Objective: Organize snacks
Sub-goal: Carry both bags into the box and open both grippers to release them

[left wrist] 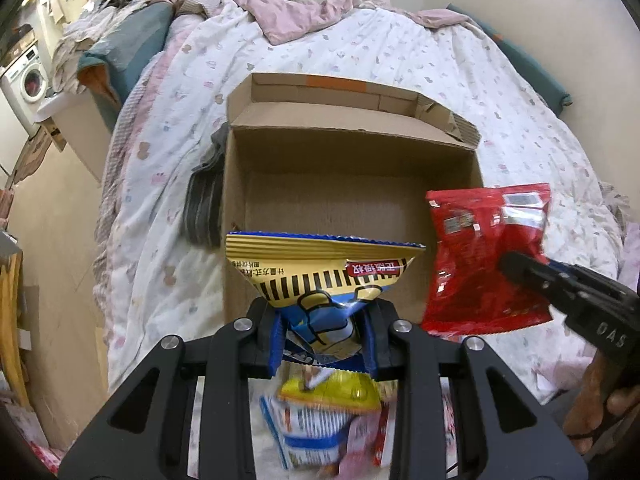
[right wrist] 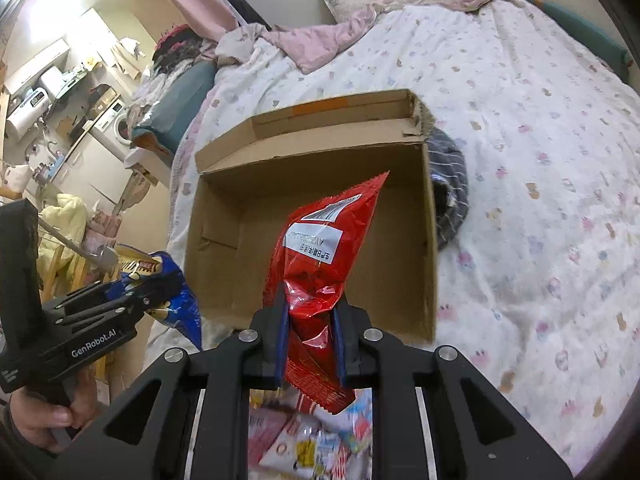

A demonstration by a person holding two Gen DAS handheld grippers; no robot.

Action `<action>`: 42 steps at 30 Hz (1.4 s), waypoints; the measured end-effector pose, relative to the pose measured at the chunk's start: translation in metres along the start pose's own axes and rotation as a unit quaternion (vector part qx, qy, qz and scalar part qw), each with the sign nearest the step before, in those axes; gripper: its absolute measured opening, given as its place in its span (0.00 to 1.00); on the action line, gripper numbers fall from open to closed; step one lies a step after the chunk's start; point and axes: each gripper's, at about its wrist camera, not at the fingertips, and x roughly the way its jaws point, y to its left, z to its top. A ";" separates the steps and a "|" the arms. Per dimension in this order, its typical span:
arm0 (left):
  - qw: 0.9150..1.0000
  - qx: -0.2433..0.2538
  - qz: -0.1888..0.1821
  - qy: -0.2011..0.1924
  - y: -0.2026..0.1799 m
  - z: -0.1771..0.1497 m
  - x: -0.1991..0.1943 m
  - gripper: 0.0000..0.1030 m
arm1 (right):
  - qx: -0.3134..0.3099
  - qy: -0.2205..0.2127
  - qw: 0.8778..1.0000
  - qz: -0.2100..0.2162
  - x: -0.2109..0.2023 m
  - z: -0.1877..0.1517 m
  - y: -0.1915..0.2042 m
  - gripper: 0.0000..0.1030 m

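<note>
My left gripper (left wrist: 322, 334) is shut on a blue and yellow snack bag (left wrist: 320, 272), held up just before the near wall of an open cardboard box (left wrist: 344, 184) on the bed. My right gripper (right wrist: 310, 338) is shut on a red snack bag (right wrist: 324, 248) that stands up over the box's (right wrist: 312, 184) near edge. In the left wrist view the red bag (left wrist: 484, 260) hangs at the right with the right gripper (left wrist: 520, 266) clamped on it. In the right wrist view the left gripper (right wrist: 160, 286) shows at the left with the blue bag (right wrist: 176, 300). The box looks empty inside.
A pile of loose snack packets (left wrist: 328, 412) lies on the bed under both grippers, also blurred in the right wrist view (right wrist: 308, 436). A dark striped cloth (right wrist: 448, 188) lies against one side of the box. A floral quilt (left wrist: 400, 52) covers the bed; the floor drops off at the left.
</note>
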 end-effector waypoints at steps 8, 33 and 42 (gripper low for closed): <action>0.999 0.041 0.025 0.011 -0.017 0.000 0.050 0.26 | -0.033 0.049 0.998 -0.026 0.072 0.005 0.000 0.19; 0.998 0.029 0.011 0.052 0.000 0.009 0.087 0.36 | -0.127 0.018 0.981 -0.145 0.080 0.008 0.005 0.77; 0.999 0.024 0.022 0.030 0.004 0.012 0.079 0.76 | -0.141 0.010 0.977 -0.162 0.076 0.010 0.008 0.77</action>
